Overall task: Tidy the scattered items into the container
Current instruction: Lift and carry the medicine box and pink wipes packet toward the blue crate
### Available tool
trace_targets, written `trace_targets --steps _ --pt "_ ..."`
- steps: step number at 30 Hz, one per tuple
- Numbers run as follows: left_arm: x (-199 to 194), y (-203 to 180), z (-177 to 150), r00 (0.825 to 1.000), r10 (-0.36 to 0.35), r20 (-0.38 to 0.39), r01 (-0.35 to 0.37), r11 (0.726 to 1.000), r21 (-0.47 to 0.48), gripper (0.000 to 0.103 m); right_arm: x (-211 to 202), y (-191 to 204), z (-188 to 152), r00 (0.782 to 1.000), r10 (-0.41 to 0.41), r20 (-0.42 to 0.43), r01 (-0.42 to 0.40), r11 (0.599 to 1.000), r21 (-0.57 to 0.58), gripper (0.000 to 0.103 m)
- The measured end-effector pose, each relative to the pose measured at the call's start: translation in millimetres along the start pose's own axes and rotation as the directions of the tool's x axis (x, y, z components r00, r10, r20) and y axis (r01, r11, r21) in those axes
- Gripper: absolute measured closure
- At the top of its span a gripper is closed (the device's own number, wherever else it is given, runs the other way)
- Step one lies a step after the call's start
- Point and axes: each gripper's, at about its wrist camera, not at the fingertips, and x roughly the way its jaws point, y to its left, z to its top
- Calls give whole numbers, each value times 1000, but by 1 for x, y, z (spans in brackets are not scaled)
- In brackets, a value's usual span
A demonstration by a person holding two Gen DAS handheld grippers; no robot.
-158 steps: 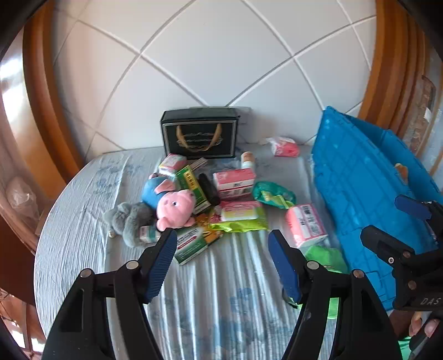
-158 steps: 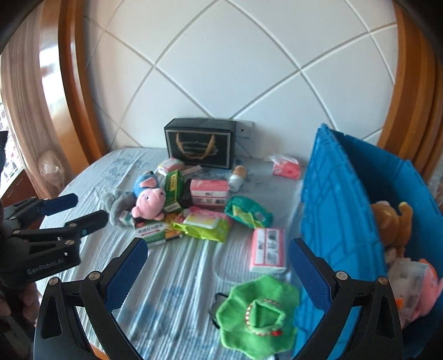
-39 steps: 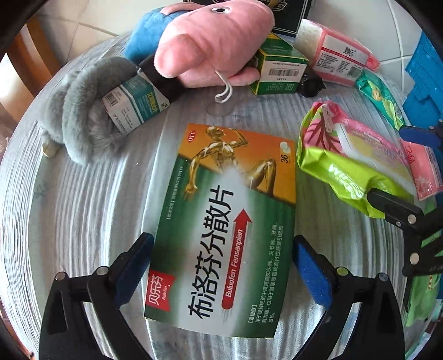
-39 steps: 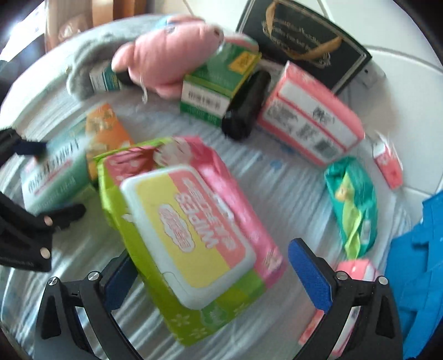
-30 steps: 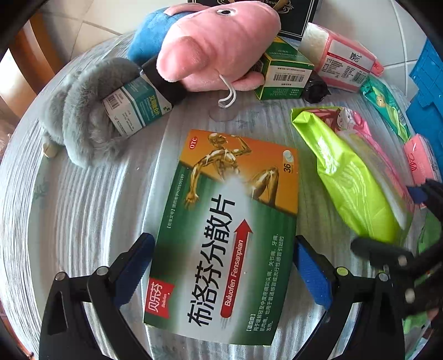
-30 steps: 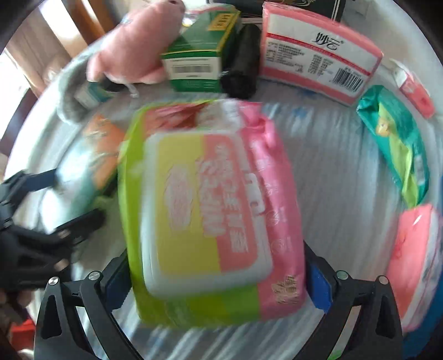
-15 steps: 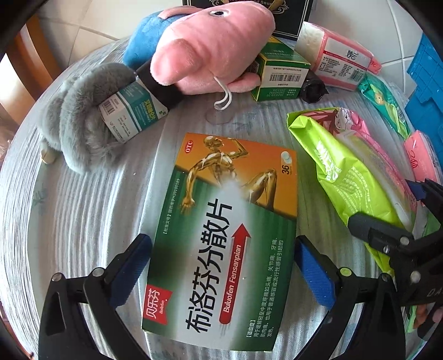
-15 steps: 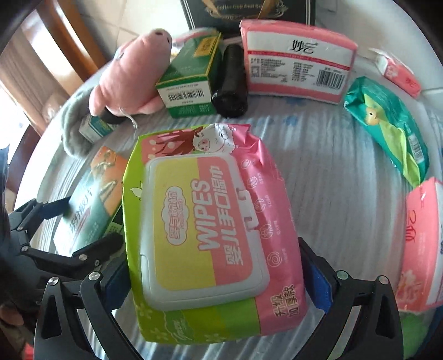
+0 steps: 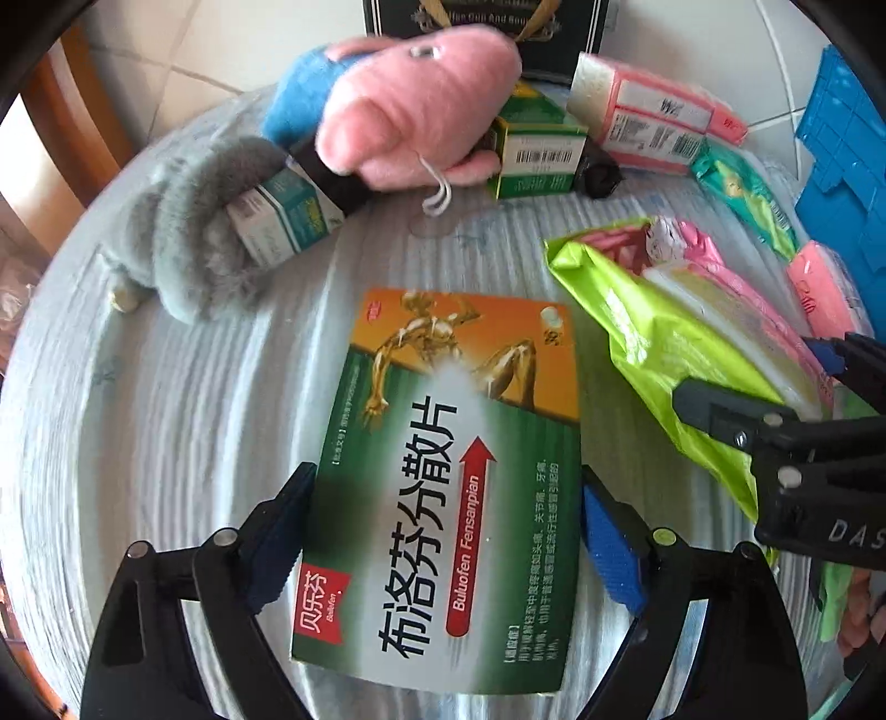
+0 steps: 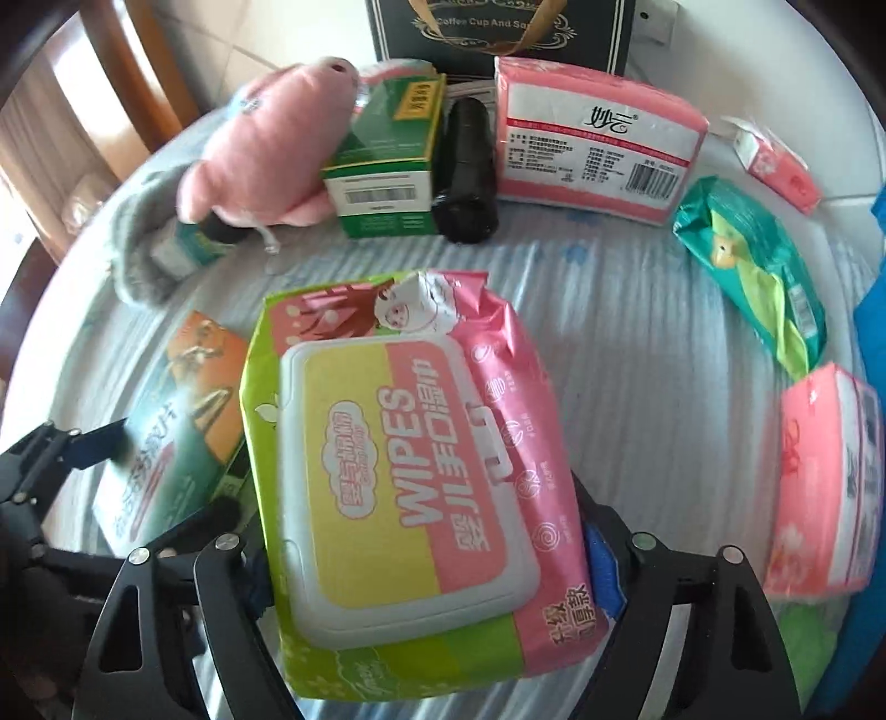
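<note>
My left gripper [image 9: 446,526] is shut on the green and orange medicine box [image 9: 454,471], its blue pads pressed against both long sides. My right gripper [image 10: 421,559] is shut on the pink and green wipes pack [image 10: 410,476], which also shows in the left wrist view [image 9: 664,343] held by the right gripper [image 9: 814,387]. The medicine box also shows in the right wrist view [image 10: 177,421], left of the wipes. The blue container [image 9: 847,144] stands at the far right.
On the striped cloth lie a pink pig plush [image 9: 421,111], a grey plush [image 9: 183,232], a small teal bottle box [image 9: 282,216], a green box [image 10: 387,160], a black cylinder [image 10: 465,171], pink tissue packs [image 10: 598,138] and a teal packet [image 10: 758,271]. A black gift box [image 10: 498,27] stands behind.
Both grippers have closed, the left on the medicine box and the right on the wipes pack. The wipes pack has tilted up off the cloth.
</note>
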Motion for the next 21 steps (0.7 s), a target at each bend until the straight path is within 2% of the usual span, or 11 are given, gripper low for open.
trace_targets --steps 5,6,7,9,10,11,12,14,21 --pt "-47 9 -20 997 19 80 -16 999 -28 15 -48 0 -27 997 12 75 -12 1000 1 21" --pt "-56 12 -31 995 26 95 -23 999 -34 15 -63 17 -50 995 8 95 -8 1000 0 21" --pt "-39 -22 -10 993 33 110 -29 999 -39 15 -73 20 -48 993 5 114 -6 1000 3 21" --pt "-68 -15 -41 988 56 141 -46 996 -72 15 -90 16 -37 987 14 160 -15 1000 6 21" --pt "-68 -15 -48 986 59 158 -47 996 -78 15 -101 21 -41 982 17 186 -18 1000 7 21" --pt "-79 -16 -52 981 66 181 -51 995 -89 15 -102 26 -33 977 20 214 -21 1000 5 21" --pt "-70 -33 -38 978 76 196 -56 993 -104 15 -108 28 -37 971 24 237 -25 1000 -1 21" --pt "-86 -42 -43 968 97 231 -66 988 -138 15 -122 34 -33 959 30 282 -26 999 -18 21" --pt "-150 -68 -71 935 176 307 -98 962 -254 15 -188 31 -59 924 94 371 -50 991 -126 21"
